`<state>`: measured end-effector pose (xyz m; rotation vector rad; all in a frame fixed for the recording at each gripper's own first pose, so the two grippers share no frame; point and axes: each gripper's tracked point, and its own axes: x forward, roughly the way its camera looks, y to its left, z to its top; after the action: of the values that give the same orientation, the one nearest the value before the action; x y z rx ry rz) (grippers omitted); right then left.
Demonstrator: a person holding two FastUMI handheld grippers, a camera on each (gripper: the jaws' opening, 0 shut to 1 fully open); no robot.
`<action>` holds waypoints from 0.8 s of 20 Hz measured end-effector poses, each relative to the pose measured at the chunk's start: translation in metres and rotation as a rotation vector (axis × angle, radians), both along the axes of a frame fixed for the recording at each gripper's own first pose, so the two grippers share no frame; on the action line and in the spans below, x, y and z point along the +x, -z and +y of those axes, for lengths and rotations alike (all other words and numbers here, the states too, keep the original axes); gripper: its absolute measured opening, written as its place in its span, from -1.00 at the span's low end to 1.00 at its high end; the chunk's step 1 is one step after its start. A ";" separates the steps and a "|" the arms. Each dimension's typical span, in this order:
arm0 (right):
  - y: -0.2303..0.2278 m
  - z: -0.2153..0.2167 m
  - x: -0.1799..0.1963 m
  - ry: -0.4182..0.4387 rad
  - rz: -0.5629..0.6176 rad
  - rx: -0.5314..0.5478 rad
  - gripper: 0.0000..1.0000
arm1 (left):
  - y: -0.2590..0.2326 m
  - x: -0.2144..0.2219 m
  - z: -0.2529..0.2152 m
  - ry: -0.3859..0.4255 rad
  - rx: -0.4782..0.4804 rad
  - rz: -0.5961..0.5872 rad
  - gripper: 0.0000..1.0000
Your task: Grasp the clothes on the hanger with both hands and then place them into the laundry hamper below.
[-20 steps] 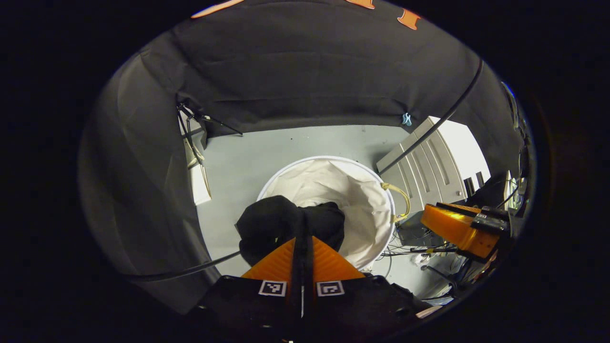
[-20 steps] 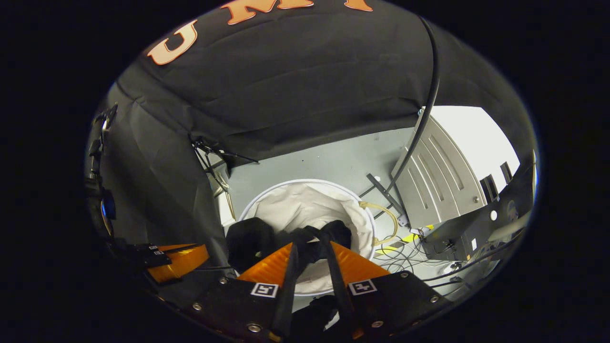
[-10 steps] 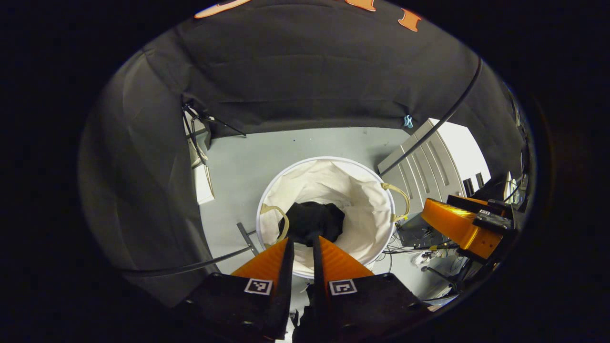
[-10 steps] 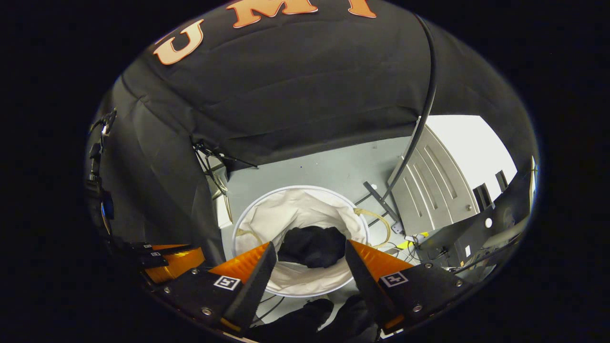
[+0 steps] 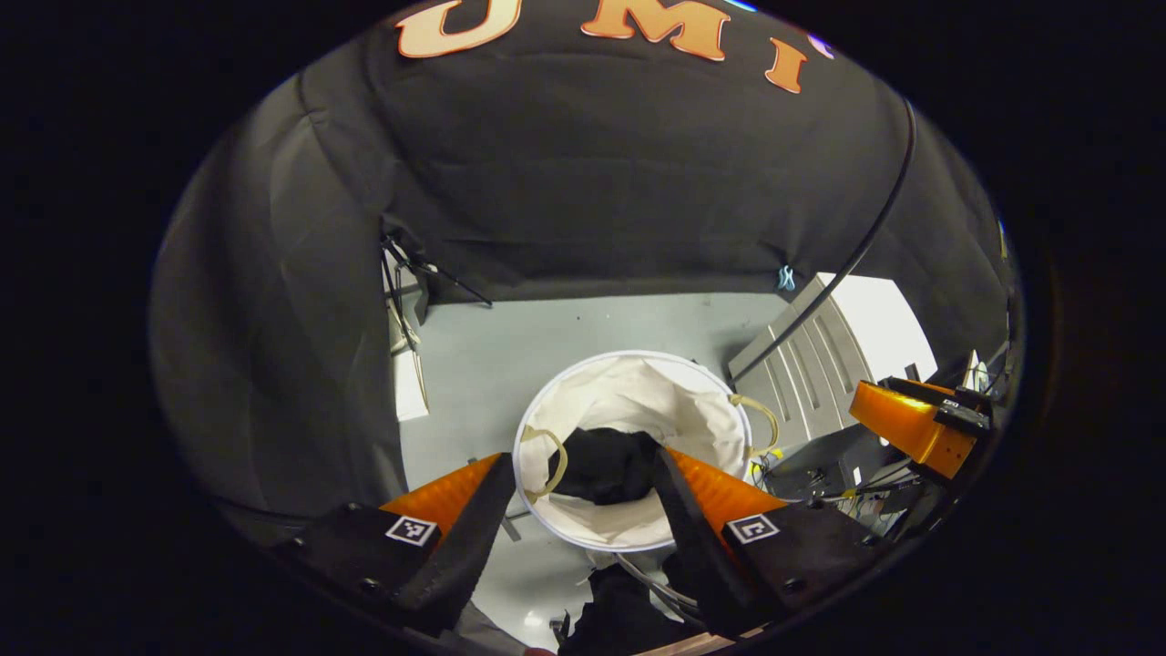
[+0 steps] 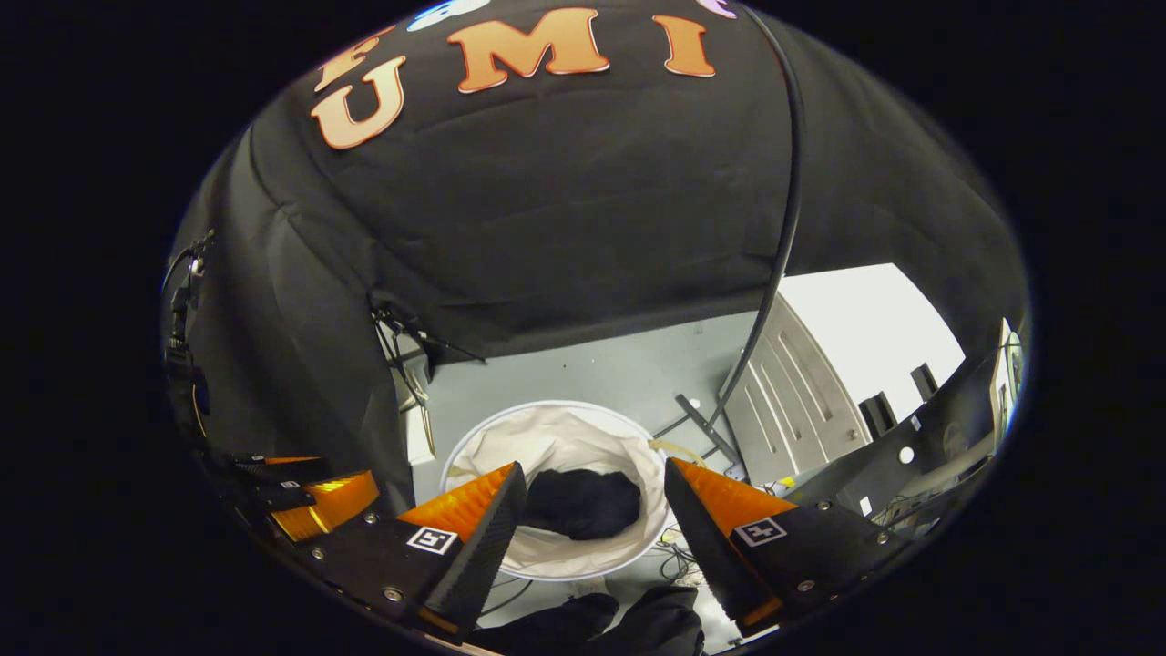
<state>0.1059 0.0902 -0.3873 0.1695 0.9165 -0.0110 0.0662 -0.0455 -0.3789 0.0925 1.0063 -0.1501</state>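
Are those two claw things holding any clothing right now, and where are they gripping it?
Nothing is held. Both the left gripper and right gripper are open, and the black garment lies loose inside the white hamper.

Recording booth: black cloth wall [image 5: 592, 182], grey floor [image 5: 565, 337], loose cables [image 6: 683, 556].

A black garment [image 5: 606, 466] lies crumpled in a loose heap at the bottom of the round white laundry hamper [image 5: 701, 410], which stands upright on the grey floor, its two tan rope handles drooping at the rim
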 end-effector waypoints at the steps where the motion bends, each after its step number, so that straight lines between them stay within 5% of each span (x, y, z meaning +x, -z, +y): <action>1: -0.011 -0.003 0.001 0.008 -0.019 0.001 0.89 | -0.011 0.004 0.002 -0.003 0.000 -0.032 1.00; 16: -0.241 0.002 0.006 -0.033 -0.432 -0.021 0.89 | -0.259 0.040 0.006 -0.019 -0.091 -0.571 1.00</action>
<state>0.1117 0.0922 -0.1467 0.1302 0.4875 0.0453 0.1060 -0.0394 -0.1196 0.0381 0.4303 -0.1412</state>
